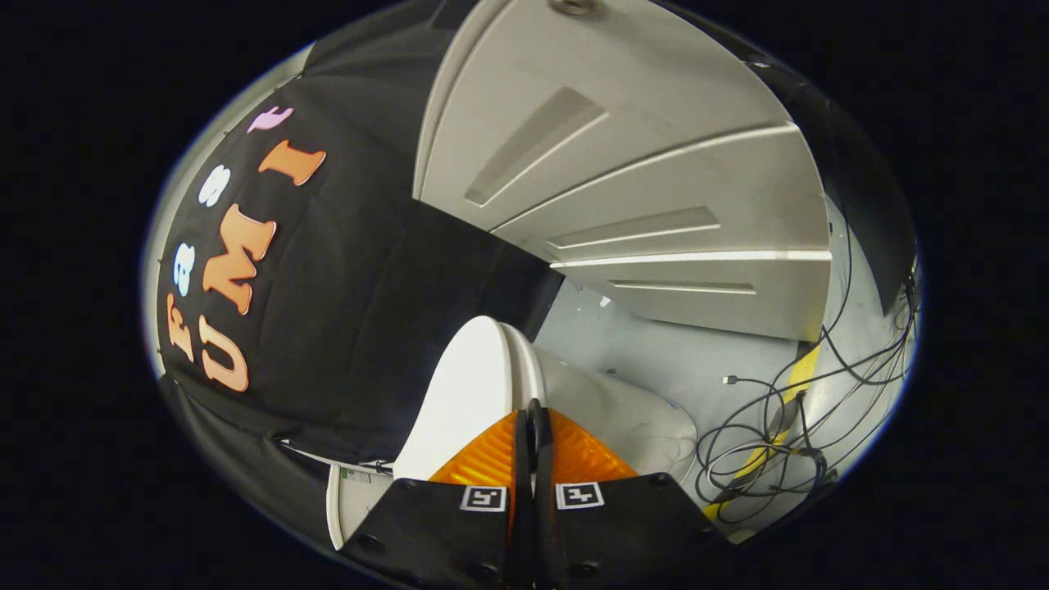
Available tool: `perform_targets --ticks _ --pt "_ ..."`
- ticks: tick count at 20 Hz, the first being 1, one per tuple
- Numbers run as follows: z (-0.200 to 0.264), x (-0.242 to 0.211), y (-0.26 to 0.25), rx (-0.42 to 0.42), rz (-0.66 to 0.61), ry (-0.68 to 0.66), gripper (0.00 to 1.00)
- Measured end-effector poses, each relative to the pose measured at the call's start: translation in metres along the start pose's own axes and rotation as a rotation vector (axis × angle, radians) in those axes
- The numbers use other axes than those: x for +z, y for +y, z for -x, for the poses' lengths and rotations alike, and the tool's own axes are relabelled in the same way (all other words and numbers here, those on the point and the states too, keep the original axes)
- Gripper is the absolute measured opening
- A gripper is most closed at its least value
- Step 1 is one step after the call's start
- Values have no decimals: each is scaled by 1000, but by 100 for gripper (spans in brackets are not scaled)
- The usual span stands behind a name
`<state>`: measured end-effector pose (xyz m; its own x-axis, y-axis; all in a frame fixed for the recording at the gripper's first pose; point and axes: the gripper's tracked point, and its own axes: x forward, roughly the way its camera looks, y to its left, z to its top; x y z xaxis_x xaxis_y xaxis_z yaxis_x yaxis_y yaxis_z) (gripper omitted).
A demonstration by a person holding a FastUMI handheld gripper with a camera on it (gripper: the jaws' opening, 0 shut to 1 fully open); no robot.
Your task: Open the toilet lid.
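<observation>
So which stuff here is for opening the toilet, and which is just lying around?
For the job:
- toilet lid, white, just ahead of the fingers
- toilet bowl, beside the lid
- gripper, its orange fingers closed together with nothing seen between them

Just lying about:
- tangled black cables on the floor
- yellow floor stripe
- grey panelled door beyond

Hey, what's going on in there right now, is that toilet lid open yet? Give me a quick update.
Gripper jaws shut, nothing clearly between them. Toilet lid just ahead, raised on edge. Cables on the floor to the side, not in the way.
</observation>
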<state>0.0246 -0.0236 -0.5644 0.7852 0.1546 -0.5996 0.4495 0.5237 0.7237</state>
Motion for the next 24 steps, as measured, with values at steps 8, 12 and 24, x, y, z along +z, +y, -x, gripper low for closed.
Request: perform_targets --ticks 8,12,24 --pt "27 37 84 27 203 -105 8" --pt "52 39 142 68 297 -148 8" --pt "129 -20 316 138 623 -240 8"
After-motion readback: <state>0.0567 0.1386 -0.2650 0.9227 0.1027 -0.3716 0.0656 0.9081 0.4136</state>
